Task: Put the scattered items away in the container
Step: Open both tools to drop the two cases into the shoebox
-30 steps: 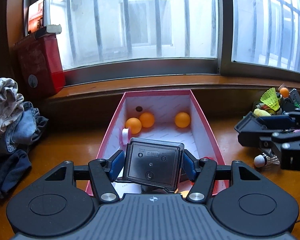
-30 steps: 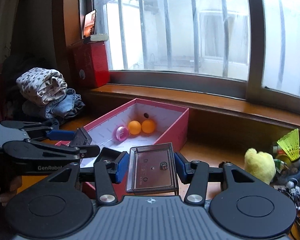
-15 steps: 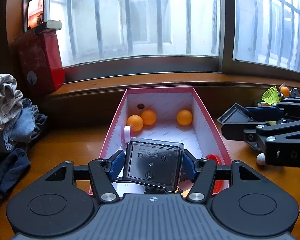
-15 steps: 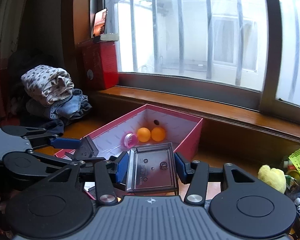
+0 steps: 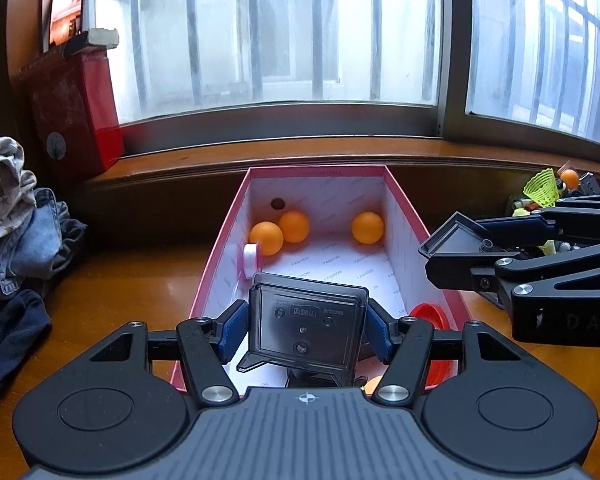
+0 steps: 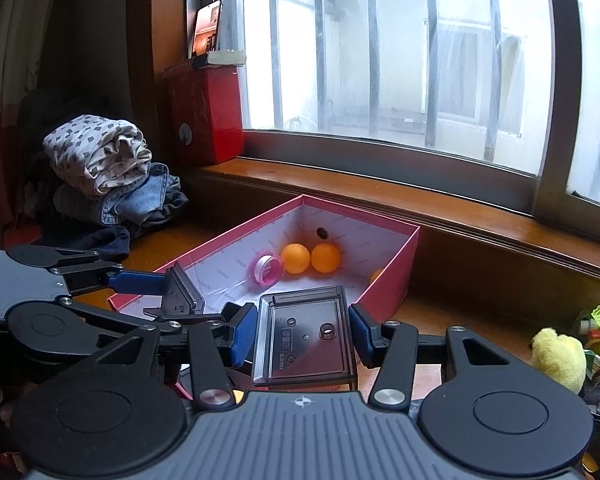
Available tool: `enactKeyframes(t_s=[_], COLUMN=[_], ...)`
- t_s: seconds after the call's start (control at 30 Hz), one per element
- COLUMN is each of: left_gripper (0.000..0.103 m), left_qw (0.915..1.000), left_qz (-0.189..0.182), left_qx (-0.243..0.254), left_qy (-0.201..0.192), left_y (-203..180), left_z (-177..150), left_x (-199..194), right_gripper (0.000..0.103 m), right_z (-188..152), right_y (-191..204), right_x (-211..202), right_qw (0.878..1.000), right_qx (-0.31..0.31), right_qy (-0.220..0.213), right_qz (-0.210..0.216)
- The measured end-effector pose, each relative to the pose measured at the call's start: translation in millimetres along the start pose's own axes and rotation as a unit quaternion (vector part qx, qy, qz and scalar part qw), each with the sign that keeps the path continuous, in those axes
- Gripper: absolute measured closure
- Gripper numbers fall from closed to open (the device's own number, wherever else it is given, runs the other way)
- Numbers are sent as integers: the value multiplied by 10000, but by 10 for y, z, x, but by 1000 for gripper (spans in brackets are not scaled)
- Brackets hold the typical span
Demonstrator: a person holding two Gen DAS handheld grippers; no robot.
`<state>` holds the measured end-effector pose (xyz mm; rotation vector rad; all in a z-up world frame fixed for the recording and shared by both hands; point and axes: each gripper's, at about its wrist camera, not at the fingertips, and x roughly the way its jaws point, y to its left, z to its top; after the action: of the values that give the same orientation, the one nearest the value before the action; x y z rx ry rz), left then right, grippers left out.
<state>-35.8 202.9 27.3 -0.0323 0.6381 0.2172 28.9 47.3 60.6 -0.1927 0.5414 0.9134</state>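
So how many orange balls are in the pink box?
3 balls: two together in the far left corner, one by the far right wall. An orange bit behind the left gripper may be a fourth.

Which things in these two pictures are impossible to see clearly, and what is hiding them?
- Left wrist view: the near end of the pink box is hidden behind the left gripper.
- Left wrist view: an orange thing peeks under a finger; unidentifiable.
- Both views: the toy pile is cut off by the right edge.
- Right wrist view: the third orange ball is half hidden behind the box wall.

Three orange balls (image 5: 367,227), one pink tape roll (image 6: 267,269) and one red lid (image 5: 431,316) in one pink box (image 5: 318,171).
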Motion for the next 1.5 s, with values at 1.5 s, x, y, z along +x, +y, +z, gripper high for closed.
enactKeyframes(t_s=[1.5], left_gripper=[39], left_qw=[9996], left_qz=[245], left_qx=[-78], left_qy=[144], left_y=[95], left_z=[-11], left_x=[155], right_gripper=[48], right_z=[83], right_y=[118], right_x=[180], right_qw=[9990], right_qx=[-96], right_qy=[-118], right_qz=[414])
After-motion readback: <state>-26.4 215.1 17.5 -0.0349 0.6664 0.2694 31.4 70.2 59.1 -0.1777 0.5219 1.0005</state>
